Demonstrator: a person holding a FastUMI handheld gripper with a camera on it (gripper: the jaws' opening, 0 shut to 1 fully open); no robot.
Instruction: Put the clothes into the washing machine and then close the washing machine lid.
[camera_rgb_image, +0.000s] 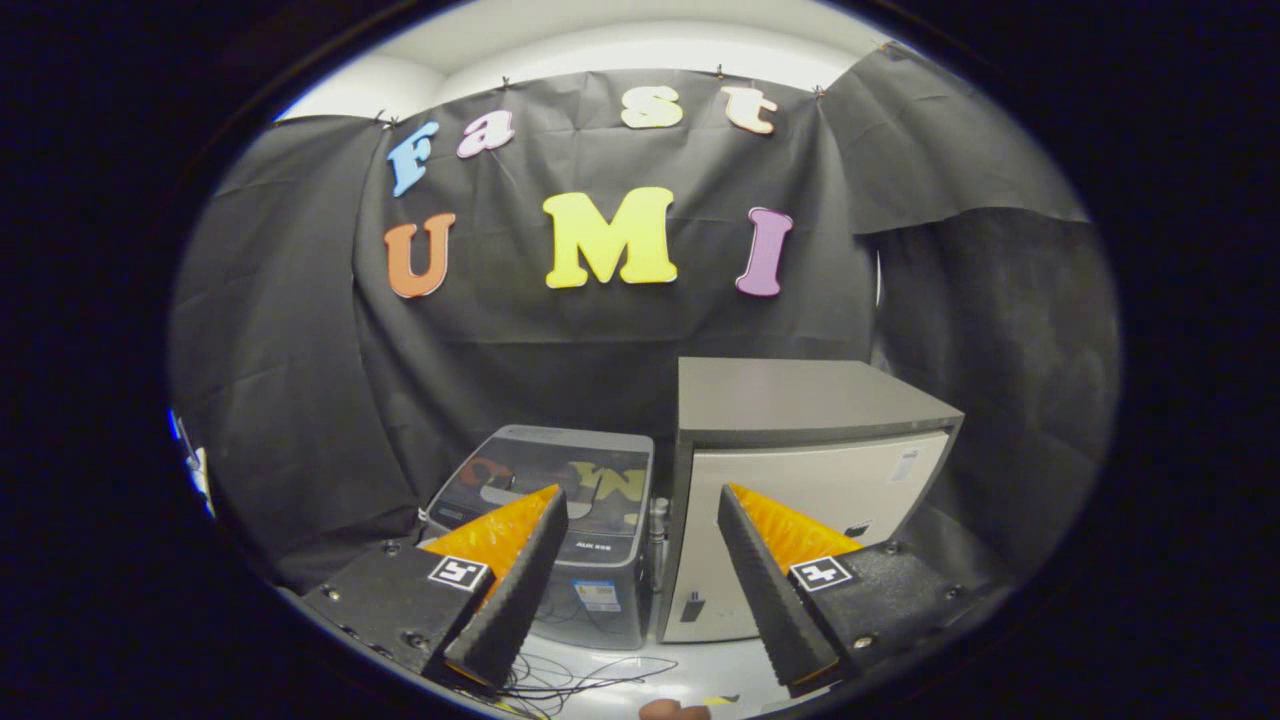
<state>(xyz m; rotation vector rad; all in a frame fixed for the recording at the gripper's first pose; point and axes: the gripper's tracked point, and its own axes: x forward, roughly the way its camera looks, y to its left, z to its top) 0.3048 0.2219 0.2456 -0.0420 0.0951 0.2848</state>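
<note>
Gripper: the gripper (642, 520) is held spread wide with nothing between its fingers, raised and aimed at the appliances, judged an approach stance.
Washing machine: the washing machine (560, 540) is seen beyond the fingers, low against the cloth wall; its glossy dark lid (550, 480) lies flat and appears closed.
Clothes: none can be made out, so their place cannot be told.
Cabinet: a boxy pale cabinet (800, 470) with a matte grey top is set just beside the machine.
Cables: thin wires (580, 680) are trailed over the white floor.
</note>
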